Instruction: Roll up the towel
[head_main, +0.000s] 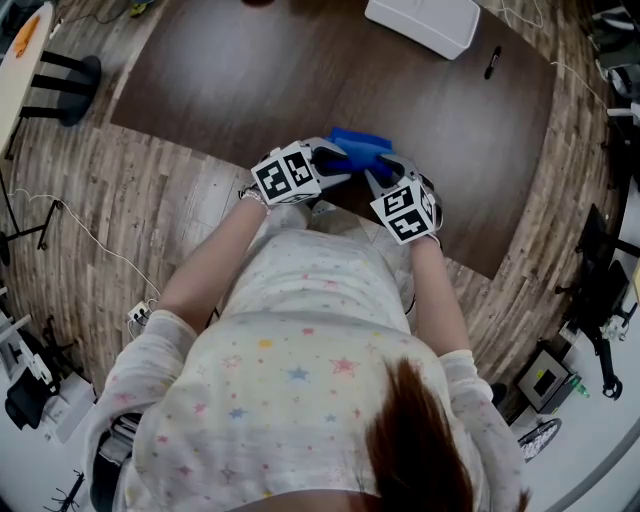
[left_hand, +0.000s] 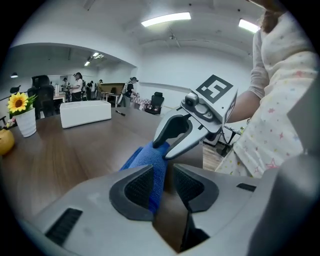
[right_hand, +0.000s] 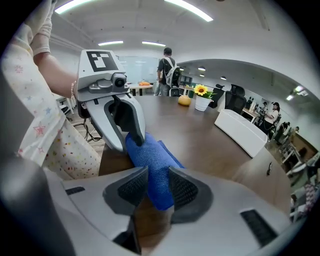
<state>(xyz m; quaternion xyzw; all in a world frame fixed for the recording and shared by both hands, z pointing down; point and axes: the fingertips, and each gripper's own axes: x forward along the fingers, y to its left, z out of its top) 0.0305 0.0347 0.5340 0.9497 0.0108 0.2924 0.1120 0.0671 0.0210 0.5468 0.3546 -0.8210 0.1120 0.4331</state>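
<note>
A blue towel, partly rolled, lies at the near edge of a dark brown table. The rolled part runs between my two grippers, and a flat part lies beyond it. My left gripper is at the roll's left end. In the left gripper view the towel rests against one pad of the left gripper, and a gap shows at the other pad. My right gripper has the roll filling the space between both pads. Each gripper shows in the other's view: the right gripper and the left gripper.
A white box and a black pen lie at the table's far side. A potted sunflower and a yellow fruit stand further along it. The table edge and wood floor are just below my hands. People stand in the background.
</note>
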